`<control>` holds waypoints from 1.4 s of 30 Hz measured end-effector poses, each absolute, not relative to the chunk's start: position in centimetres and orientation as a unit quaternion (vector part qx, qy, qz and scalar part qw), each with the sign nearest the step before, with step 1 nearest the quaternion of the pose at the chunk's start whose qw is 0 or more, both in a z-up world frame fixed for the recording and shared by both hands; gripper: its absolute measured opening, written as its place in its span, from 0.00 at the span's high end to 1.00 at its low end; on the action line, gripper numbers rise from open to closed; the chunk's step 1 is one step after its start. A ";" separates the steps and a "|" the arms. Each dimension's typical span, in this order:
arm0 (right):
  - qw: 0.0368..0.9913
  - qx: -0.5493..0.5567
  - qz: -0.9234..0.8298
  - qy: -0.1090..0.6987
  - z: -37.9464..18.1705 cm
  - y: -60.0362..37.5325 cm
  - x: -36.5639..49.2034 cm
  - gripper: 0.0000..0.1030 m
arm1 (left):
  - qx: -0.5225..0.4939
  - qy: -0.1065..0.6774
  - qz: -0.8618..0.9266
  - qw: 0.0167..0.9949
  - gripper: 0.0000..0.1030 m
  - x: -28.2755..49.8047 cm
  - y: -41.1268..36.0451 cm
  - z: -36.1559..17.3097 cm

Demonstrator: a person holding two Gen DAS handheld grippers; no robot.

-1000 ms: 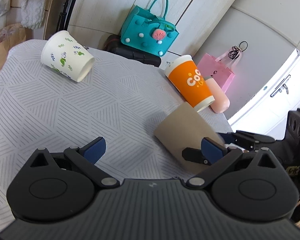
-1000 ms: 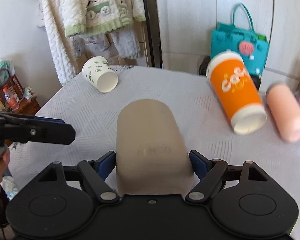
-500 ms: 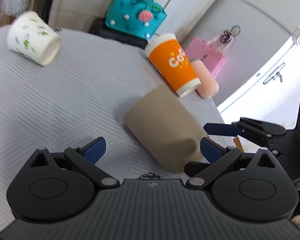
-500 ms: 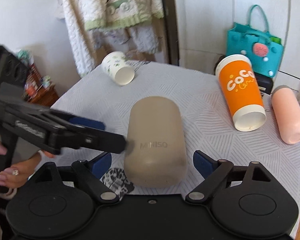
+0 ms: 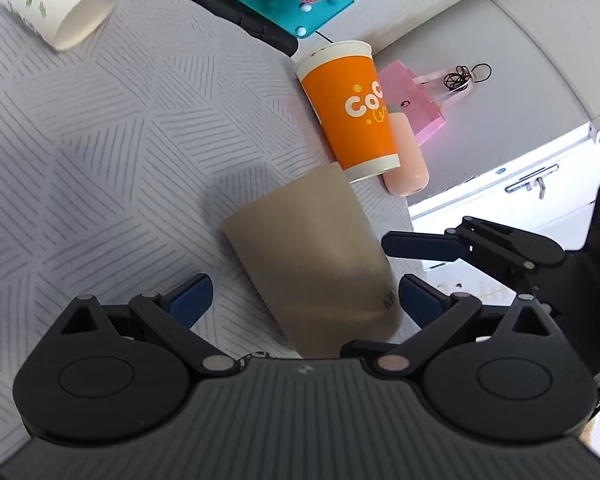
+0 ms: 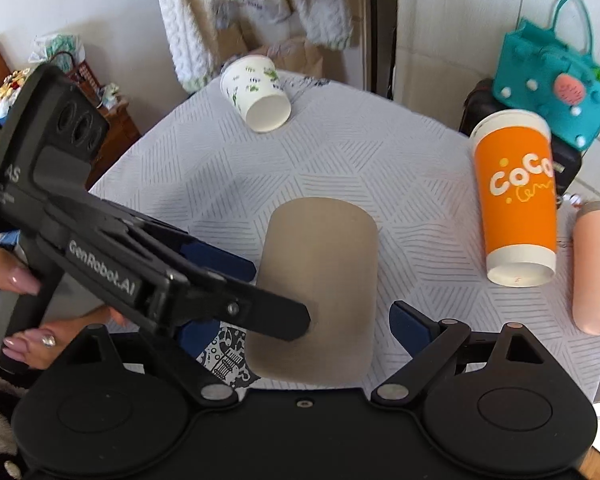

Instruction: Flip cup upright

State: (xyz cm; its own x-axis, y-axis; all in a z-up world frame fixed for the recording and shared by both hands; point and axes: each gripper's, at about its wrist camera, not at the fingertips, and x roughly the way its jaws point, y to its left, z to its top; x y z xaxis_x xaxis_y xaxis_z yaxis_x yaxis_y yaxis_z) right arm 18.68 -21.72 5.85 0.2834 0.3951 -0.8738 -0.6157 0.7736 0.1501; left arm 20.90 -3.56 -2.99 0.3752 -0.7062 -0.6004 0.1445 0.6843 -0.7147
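Note:
A beige cup (image 5: 312, 264) lies on its side on the grey patterned tablecloth; it also shows in the right wrist view (image 6: 320, 280). My left gripper (image 5: 304, 300) is open, its fingers on either side of the cup's near end. My right gripper (image 6: 304, 320) is open too, with the cup between its blue pads. In the right wrist view the left gripper (image 6: 256, 292) reaches in from the left and one fingertip (image 6: 292, 320) touches the cup's side. The right gripper (image 5: 416, 246) shows at the right of the left wrist view.
An orange paper cup (image 6: 516, 200) and a peach bottle (image 6: 596, 264) lie at the table's right. A white leaf-print cup (image 6: 258, 94) lies at the far side. A teal bag (image 6: 556, 84) and a pink bag (image 5: 420, 100) sit beyond the table edge.
The left gripper has moved in closer over the beige cup, so its fingers now straddle it. The right gripper opened and drew back from the cup, now held a little higher.

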 end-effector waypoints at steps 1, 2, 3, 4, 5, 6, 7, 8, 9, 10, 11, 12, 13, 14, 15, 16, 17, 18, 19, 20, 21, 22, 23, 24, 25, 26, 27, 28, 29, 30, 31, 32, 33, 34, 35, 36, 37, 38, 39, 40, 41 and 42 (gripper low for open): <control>0.790 -0.109 0.321 0.511 5.7 -21.7 19.0 0.09 | -0.291 0.486 -0.277 0.777 0.04 20.9 -3.6 -3.1; 0.787 -0.108 0.323 0.515 5.6 -21.7 19.2 0.09 | -0.293 0.484 -0.278 0.776 0.06 21.1 -3.6 -3.2; 0.785 -0.107 0.323 0.518 5.5 -21.7 19.5 0.09 | -0.294 0.483 -0.278 0.776 0.08 21.3 -3.7 -3.2; 0.783 -0.108 0.326 0.519 5.3 -21.7 19.6 0.09 | -0.297 0.482 -0.281 0.775 0.09 21.4 -3.7 -3.3; 0.782 -0.110 0.327 0.518 5.2 -21.7 19.7 0.09 | -0.300 0.481 -0.284 0.773 0.11 21.4 -3.6 -3.3; 0.782 -0.114 0.328 0.517 5.0 -21.7 19.7 0.09 | -0.302 0.481 -0.287 0.771 0.13 21.5 -3.7 -3.3; 0.782 -0.118 0.329 0.516 4.9 -21.7 19.7 0.09 | -0.304 0.480 -0.289 0.770 0.14 21.5 -3.8 -3.4; 0.782 -0.122 0.329 0.515 4.8 -21.7 19.7 0.09 | -0.305 0.479 -0.290 0.771 0.15 21.4 -3.8 -3.3; 0.783 -0.124 0.328 0.514 4.7 -21.7 19.7 0.10 | -0.302 0.475 -0.291 0.773 0.15 21.4 -3.8 -3.3; 0.783 -0.122 0.327 0.516 4.6 -21.7 19.8 0.11 | -0.299 0.469 -0.292 0.778 0.15 21.2 -3.8 -3.2; 0.781 -0.118 0.329 0.518 4.5 -21.8 19.9 0.14 | -0.299 0.464 -0.294 0.780 0.15 21.1 -3.8 -3.3; 0.778 -0.113 0.333 0.521 4.4 -21.7 20.2 0.15 | -0.305 0.463 -0.295 0.778 0.15 21.1 -3.8 -3.5; 0.774 -0.110 0.335 0.526 4.4 -21.7 20.4 0.16 | -0.311 0.463 -0.295 0.776 0.15 21.1 -3.7 -3.6; 0.771 -0.113 0.337 0.528 4.4 -21.6 20.4 0.18 | -0.315 0.462 -0.297 0.774 0.15 21.2 -3.7 -3.7; 0.772 -0.122 0.335 0.526 4.4 -21.4 20.4 0.20 | -0.317 0.460 -0.298 0.774 0.15 21.2 -3.7 -3.8; 0.772 -0.131 0.335 0.524 4.4 -21.3 20.3 0.20 | -0.317 0.459 -0.298 0.775 0.15 21.2 -3.7 -3.8; 0.772 -0.134 0.335 0.523 4.4 -21.2 20.2 0.21 | -0.313 0.457 -0.299 0.777 0.15 21.1 -3.8 -3.7; 0.773 -0.133 0.335 0.523 4.4 -21.3 20.1 0.21 | -0.310 0.455 -0.300 0.779 0.16 21.0 -3.8 -3.6; 0.774 -0.132 0.336 0.520 4.4 -21.4 20.0 0.21 | -0.307 0.452 -0.300 0.782 0.16 20.9 -3.9 -3.6; 0.776 -0.131 0.338 0.517 4.4 -21.5 19.9 0.21 | -0.302 0.450 -0.301 0.785 0.16 20.8 -4.0 -3.4; 0.778 -0.131 0.339 0.513 4.4 -21.7 19.8 0.21 | -0.297 0.447 -0.302 0.788 0.16 20.6 -4.0 -3.4; 0.781 -0.133 0.340 0.507 4.4 -21.8 19.4 0.21 | -0.290 0.443 -0.302 0.792 0.16 20.3 -4.2 -3.2; 0.784 -0.135 0.342 0.500 4.5 -21.9 19.1 0.21 | -0.283 0.438 -0.303 0.798 0.16 20.1 -4.4 -3.0; 0.789 -0.136 0.342 0.492 4.5 -22.0 18.7 0.21 | -0.274 0.433 -0.305 0.803 0.17 19.7 -4.4 -2.8; 0.794 -0.139 0.343 0.482 4.5 -22.1 18.2 0.21 | -0.267 0.427 -0.307 0.808 0.17 19.4 -4.6 -2.6; 0.799 -0.143 0.344 0.472 4.5 -22.2 17.7 0.21 | -0.259 0.418 -0.309 0.814 0.19 19.1 -4.6 -2.4; 0.807 -0.146 0.342 0.459 4.6 -22.4 17.1 0.21 | -0.247 0.405 -0.315 0.822 0.22 18.7 -4.7 -2.1; 0.814 -0.149 0.339 0.448 4.6 -22.5 16.6 0.21 | -0.239 0.394 -0.322 0.827 0.22 18.4 -4.6 -1.9; 0.821 -0.150 0.337 0.437 4.6 -22.7 16.1 0.21 | -0.241 0.388 -0.328 0.827 0.22 18.2 -4.4 -1.7; 0.825 -0.147 0.336 0.430 4.6 -22.9 15.7 0.21 | -0.241 0.382 -0.334 0.827 0.22 18.0 -4.3 -1.6; 0.829 -0.142 0.335 0.425 4.6 -23.2 15.4 0.21 | -0.238 0.376 -0.338 0.829 0.22 17.8 -4.2 -1.5; 0.832 -0.134 0.335 0.421 4.7 -23.4 15.2 0.21 | -0.235 0.372 -0.339 0.831 0.22 17.7 -4.2 -1.3; 0.835 -0.129 0.336 0.416 4.6 -23.6 15.0 0.21 | -0.231 0.368 -0.338 0.835 0.22 17.5 -4.2 -1.2; 0.839 -0.124 0.337 0.409 4.6 -23.8 14.8 0.21 | -0.224 0.362 -0.337 0.840 0.22 17.2 -4.2 -1.0; 0.842 -0.120 0.337 0.403 4.5 -23.8 14.6 0.21 | -0.216 0.355 -0.335 0.846 0.23 17.0 -4.3 -0.7; 0.845 -0.116 0.339 0.396 4.5 -23.9 14.4 0.21 | -0.206 0.348 -0.332 0.852 0.24 16.6 -4.3 -0.5; 0.848 -0.111 0.340 0.390 4.4 -24.0 14.3 0.21 | -0.197 0.342 -0.329 0.858 0.25 16.2 -4.3 -0.2; 0.850 -0.107 0.342 0.385 4.3 -24.1 14.2 0.21 | -0.190 0.337 -0.327 0.862 0.25 16.0 -4.3 -0.1; 0.853 -0.103 0.346 0.378 4.3 -24.1 14.1 0.21 | -0.184 0.333 -0.323 0.867 0.25 15.8 -4.3 0.1; 0.855 -0.097 0.350 0.369 4.3 -24.2 13.9 0.21 | -0.178 0.330 -0.319 0.870 0.26 15.6 -4.2 0.3; 0.857 -0.093 0.354 0.362 4.2 -24.4 13.8 0.21 | -0.173 0.327 -0.316 0.874 0.28 15.4 -4.1 0.5; 0.859 -0.090 0.357 0.356 4.3 -24.4 13.8 0.21 | -0.168 0.323 -0.314 0.877 0.30 15.4 -4.0 0.6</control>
State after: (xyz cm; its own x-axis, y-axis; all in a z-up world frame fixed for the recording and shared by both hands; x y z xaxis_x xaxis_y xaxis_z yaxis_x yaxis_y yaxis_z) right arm 13.83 -24.38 4.26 0.4911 0.5489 -0.6765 -0.6771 0.7290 0.1000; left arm 15.43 -4.04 0.65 0.5947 -0.6589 -0.4607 0.4417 0.7466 -0.4975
